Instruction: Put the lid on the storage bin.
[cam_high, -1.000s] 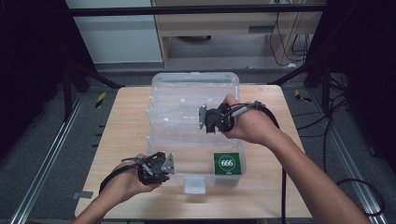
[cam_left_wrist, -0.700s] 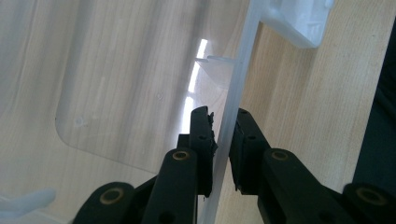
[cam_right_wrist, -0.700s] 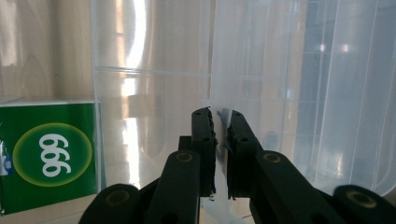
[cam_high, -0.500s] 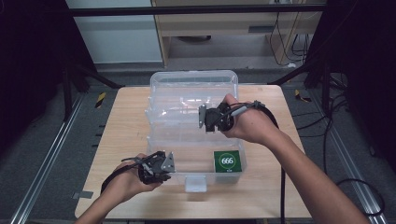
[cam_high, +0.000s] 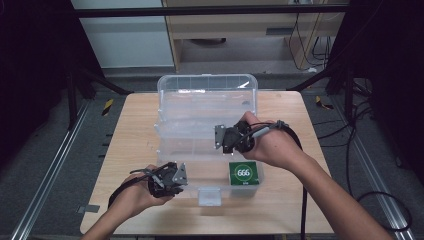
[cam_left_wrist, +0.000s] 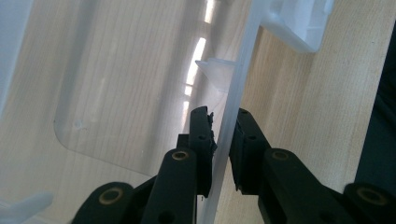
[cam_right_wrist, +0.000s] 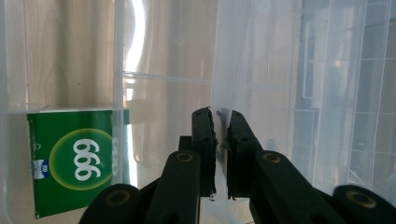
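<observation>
In the high view, a green box (cam_high: 243, 173) marked "666" lies in the front right of a clear plastic box (cam_high: 207, 95) on the wooden table (cam_high: 127, 130). The left gripper (cam_high: 176, 176) sits at the clear box's front left edge; the right gripper (cam_high: 223, 139), just behind the green box, has shifted slightly nearer it than 1 second ago.

The left gripper view shows its jaws clamped on the thin clear wall (cam_left_wrist: 233, 121).

The right gripper view shows its jaws pinched on a clear inner panel (cam_right_wrist: 222, 70), the green box (cam_right_wrist: 74, 161) to their left.
</observation>
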